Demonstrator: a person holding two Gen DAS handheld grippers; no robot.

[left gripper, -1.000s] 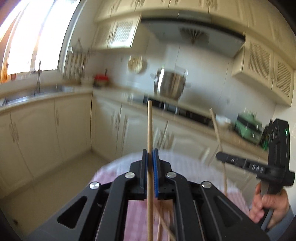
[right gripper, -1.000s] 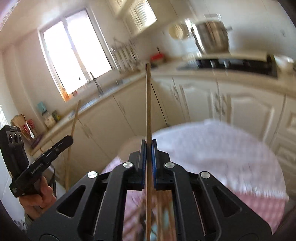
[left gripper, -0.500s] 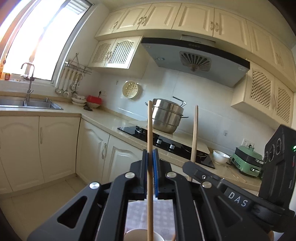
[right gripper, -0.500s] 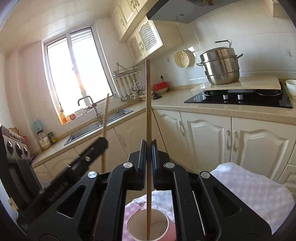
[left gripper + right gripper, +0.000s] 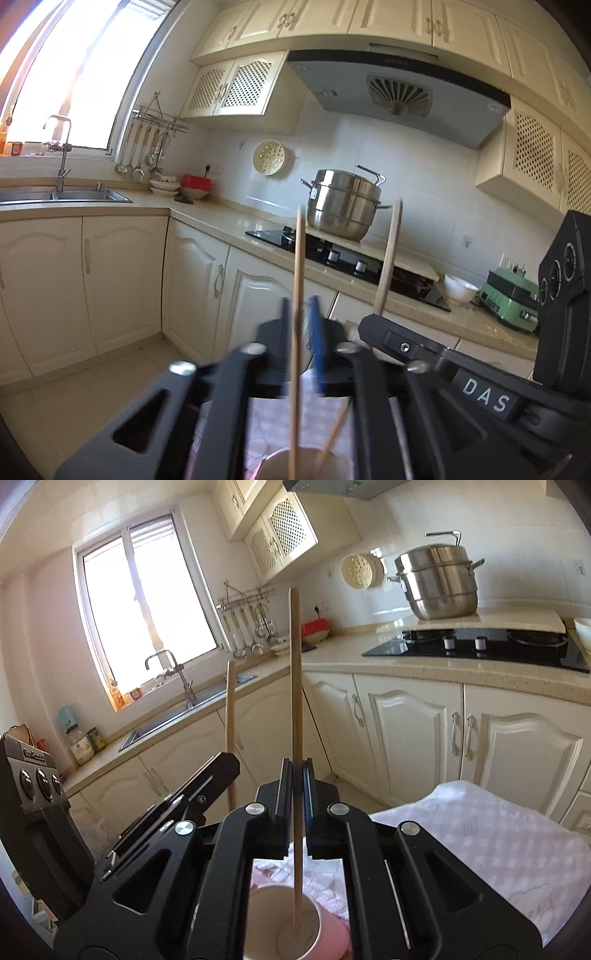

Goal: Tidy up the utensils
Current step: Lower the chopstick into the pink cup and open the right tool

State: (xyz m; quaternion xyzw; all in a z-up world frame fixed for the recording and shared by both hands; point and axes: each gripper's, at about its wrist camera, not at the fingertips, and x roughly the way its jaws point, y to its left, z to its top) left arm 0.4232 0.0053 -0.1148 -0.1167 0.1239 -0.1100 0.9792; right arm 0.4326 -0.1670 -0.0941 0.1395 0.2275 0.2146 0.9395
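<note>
My left gripper [image 5: 300,321] stands open, its jaws blurred and slightly apart around an upright wooden chopstick [image 5: 297,332] whose lower end reaches into a pink paper cup [image 5: 295,465]. My right gripper [image 5: 294,790] is shut on another upright chopstick [image 5: 295,701]; its lower tip is inside the same cup [image 5: 295,926]. Each gripper shows in the other's view: the right one [image 5: 480,391] with its chopstick [image 5: 388,258], the left one [image 5: 177,805] with its chopstick [image 5: 231,731].
A pink checked tablecloth [image 5: 498,842] covers the table under the cup. Behind are cream cabinets [image 5: 406,731], a sink [image 5: 55,195], a black hob [image 5: 480,646] and a steel steamer pot [image 5: 343,203]. More sticks lie near the cup [image 5: 332,439].
Both grippers came together over the cup and lowered their chopsticks into it. In the last half second the left jaws parted from their chopstick.
</note>
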